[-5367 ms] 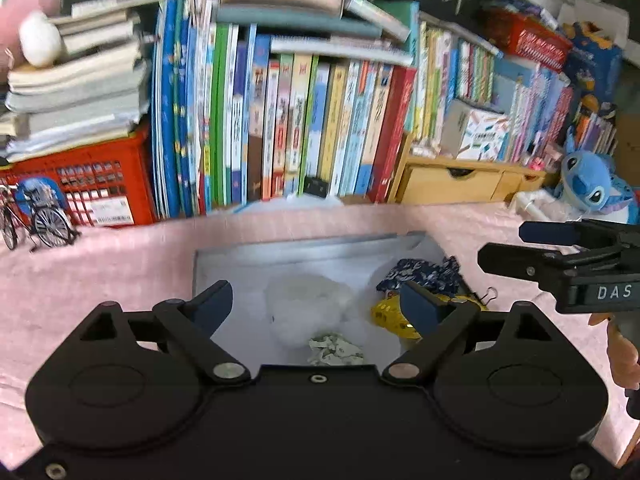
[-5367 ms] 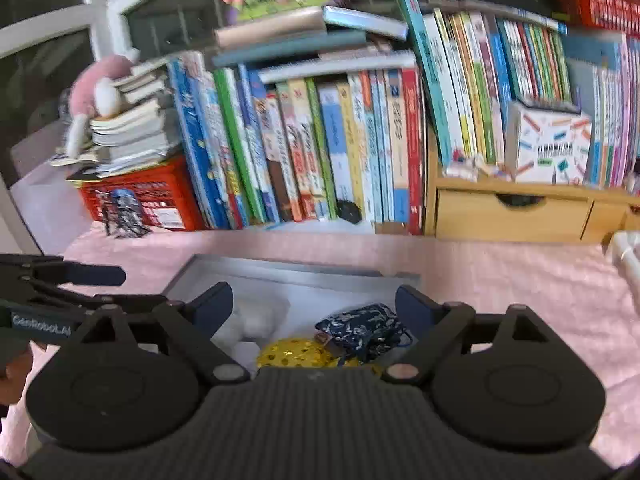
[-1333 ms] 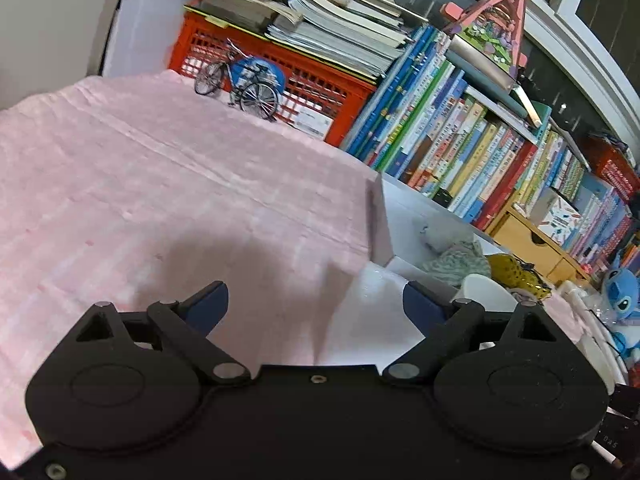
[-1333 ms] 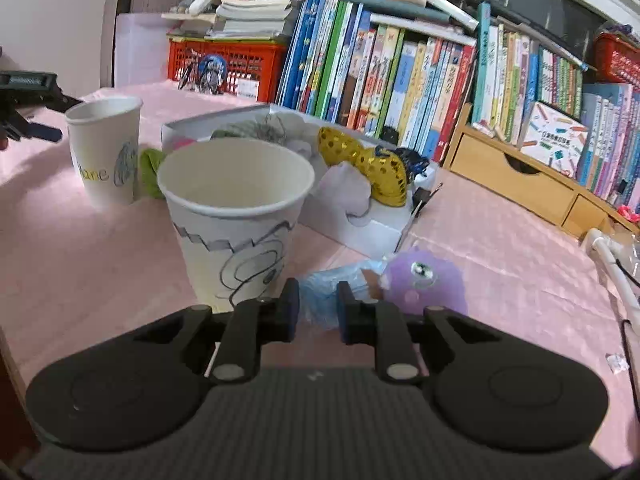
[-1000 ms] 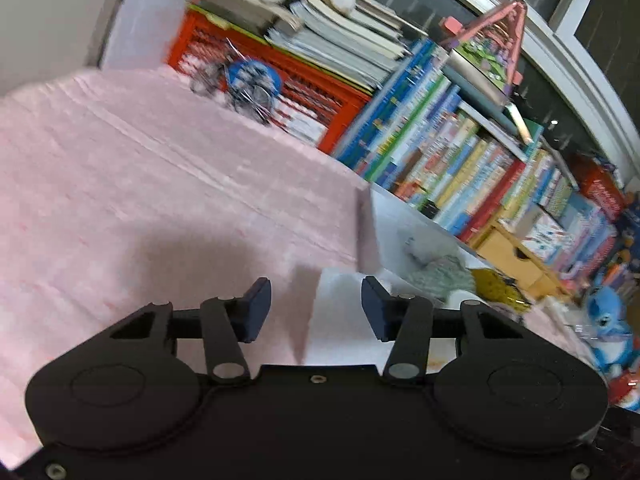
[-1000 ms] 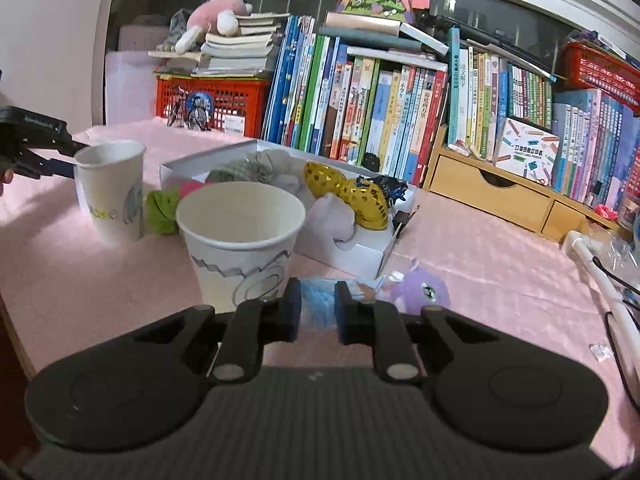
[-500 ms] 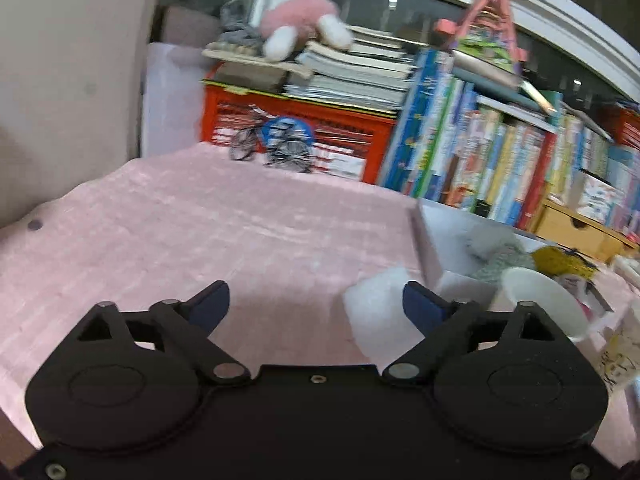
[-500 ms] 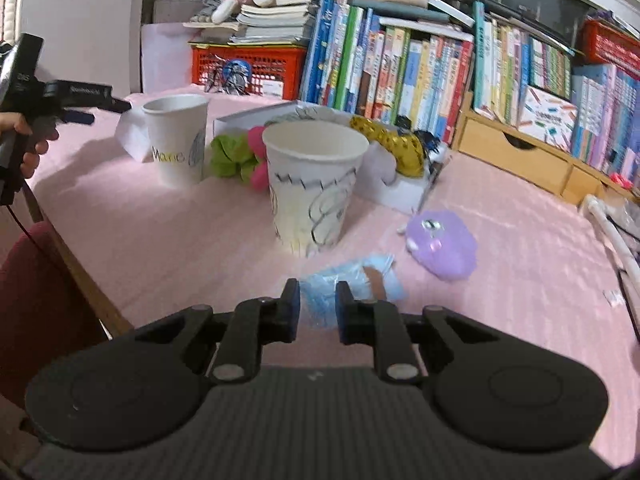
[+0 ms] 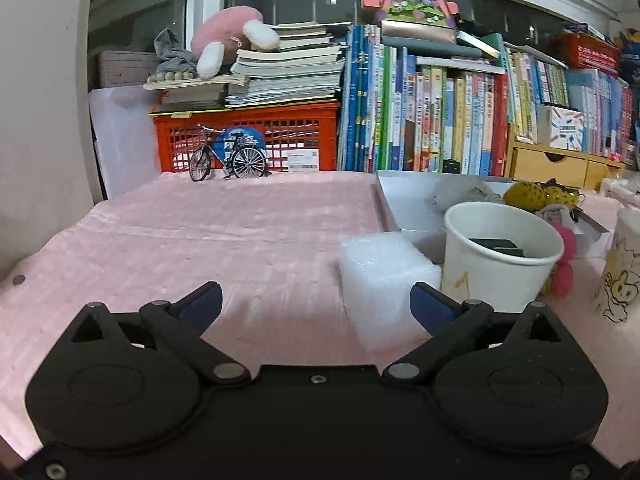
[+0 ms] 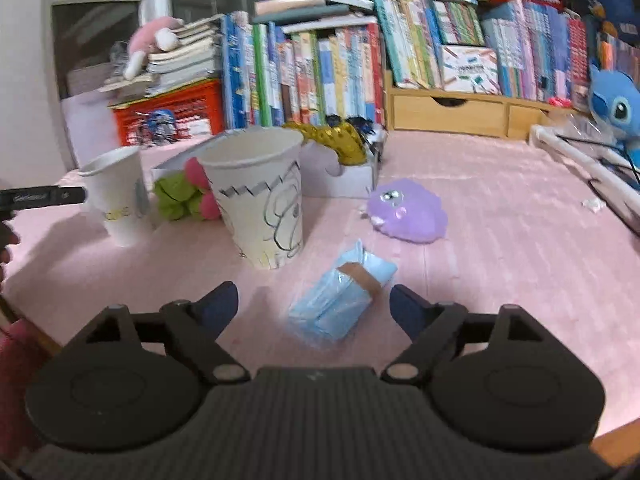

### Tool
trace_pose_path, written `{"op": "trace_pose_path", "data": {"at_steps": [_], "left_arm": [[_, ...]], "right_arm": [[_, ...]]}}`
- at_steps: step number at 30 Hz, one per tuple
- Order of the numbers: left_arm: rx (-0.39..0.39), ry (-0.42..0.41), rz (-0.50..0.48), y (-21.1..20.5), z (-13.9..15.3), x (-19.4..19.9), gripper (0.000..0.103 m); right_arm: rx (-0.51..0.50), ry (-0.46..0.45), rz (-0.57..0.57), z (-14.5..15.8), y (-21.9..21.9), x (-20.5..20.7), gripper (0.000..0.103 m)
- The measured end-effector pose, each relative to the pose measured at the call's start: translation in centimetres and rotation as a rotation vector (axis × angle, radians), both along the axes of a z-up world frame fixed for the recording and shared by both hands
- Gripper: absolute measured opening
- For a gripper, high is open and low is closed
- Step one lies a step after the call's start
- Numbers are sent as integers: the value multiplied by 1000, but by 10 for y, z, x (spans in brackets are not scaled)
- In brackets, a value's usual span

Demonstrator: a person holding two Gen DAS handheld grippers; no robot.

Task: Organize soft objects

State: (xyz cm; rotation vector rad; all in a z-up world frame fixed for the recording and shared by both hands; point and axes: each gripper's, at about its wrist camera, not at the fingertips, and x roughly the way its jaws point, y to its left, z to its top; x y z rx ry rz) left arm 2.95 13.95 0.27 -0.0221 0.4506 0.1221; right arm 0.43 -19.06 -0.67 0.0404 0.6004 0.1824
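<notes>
**Both grippers opened; foam block and blue packet set down on the pink cloth**

A table covered with a pink cloth [image 9: 224,236] is shown, backed at the far side by a long row of upright books [image 9: 424,116] and a red crate [image 9: 248,140] topped with stacked papers. On the far right of the left wrist view, a shallow white box [image 9: 404,204] is seen, with soft things heaped in it.

Nearer, two paper cups are seen: a plain one [image 9: 500,256] and one with a black scribble [image 10: 260,196]. A green and pink plush [image 10: 184,194] lies between them in the right wrist view, and a purple plush [image 10: 408,212] lies to the right, apart from the cups.

A white foam block [image 9: 384,276] rests on the cloth, touching the plain cup. The left gripper [image 9: 316,300] is held just near of it with its jaws opening, already wide, and nothing is pressed between them. One second ago the jaws were drawn in around the block, so it appears to have just been released.

A blue plastic packet [image 10: 340,296] lies flat on the cloth between the fingers of the right gripper [image 10: 314,302]. Its jaws are opening and are clear of the packet; a second ago they were pinched on it.

Both items are judged to have been laid out of the box, leaving each tool free for a next pick.
</notes>
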Motion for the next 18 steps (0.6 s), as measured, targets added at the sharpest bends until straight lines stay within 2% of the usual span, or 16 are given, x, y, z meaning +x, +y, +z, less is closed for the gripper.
{"op": "trace_pose_path", "data": {"at_steps": [8,10,15,18], "left_arm": [[-81,1,-67,8,-1,7,99],[-133,11,-71,12,-2,12,92],[-345,20,-77,33,-12,21,61],[-428,17,-99,42,-17,24,49]], "right_arm": [[3,10,22,-5,5,8,90],[-1,18,23,-6,3,11,90],[-7,19,23,-7,2,13,90],[-4,19,24,-7,1,13,87]]}}
